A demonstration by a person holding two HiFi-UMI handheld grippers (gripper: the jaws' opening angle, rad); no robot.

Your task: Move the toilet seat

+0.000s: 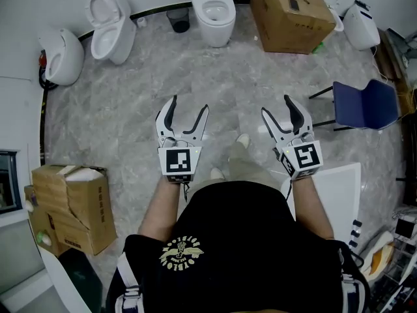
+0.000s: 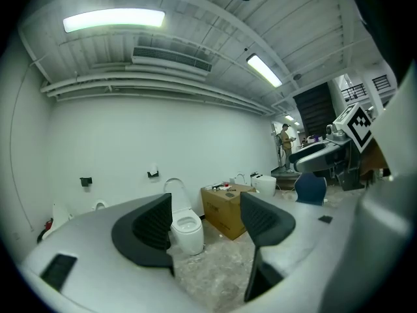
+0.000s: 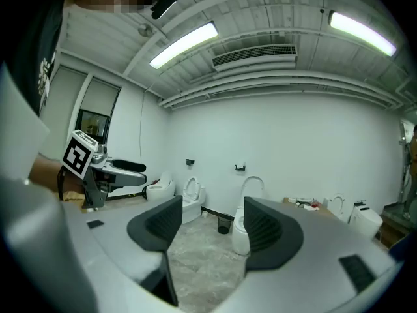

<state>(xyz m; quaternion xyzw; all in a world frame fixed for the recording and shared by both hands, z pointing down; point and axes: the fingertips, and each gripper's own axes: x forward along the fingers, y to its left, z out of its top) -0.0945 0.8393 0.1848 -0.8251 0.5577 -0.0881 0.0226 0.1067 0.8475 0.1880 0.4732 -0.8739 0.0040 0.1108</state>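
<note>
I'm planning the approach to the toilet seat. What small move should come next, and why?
Probably a step forward toward the middle toilet at the far wall. The left gripper and right gripper are both open and empty, and a stretch of marble floor lies between them and every toilet, so no seat looks reachable from here.

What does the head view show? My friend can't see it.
Two open, empty grippers, the left gripper and the right gripper, are held out over a grey marbled floor. Straight ahead stands a white toilet, with a cardboard box to its right and another toilet to its left.
</note>
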